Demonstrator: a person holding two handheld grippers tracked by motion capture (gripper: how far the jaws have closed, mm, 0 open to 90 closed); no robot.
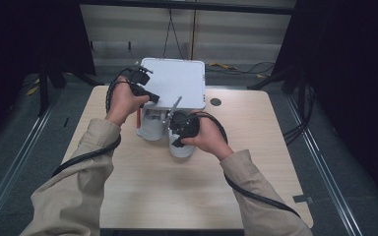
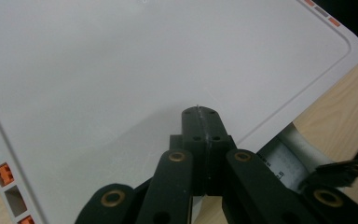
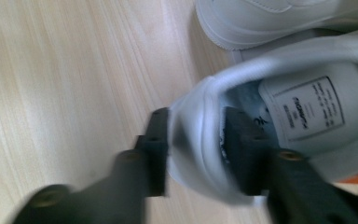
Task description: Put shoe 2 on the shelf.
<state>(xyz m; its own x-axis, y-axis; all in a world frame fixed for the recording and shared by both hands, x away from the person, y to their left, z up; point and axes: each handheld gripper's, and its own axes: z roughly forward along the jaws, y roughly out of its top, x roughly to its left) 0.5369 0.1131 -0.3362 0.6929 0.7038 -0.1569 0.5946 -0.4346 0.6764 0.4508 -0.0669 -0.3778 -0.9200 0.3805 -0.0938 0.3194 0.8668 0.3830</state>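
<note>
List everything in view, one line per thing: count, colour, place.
shoes: two, white, side by side at the table's middle, in front of the box; heel of the right one pinched by the right gripper
box: one, white, orange marks on its edge, at the table's far edge
table: one, light wood, under everything
cables: several, black, on the floor right of the table
left gripper: one, black, jaws shut, over the box top
right gripper: one, black, on the shoe heel
sleeves: two, beige, bottom of the high view
</note>
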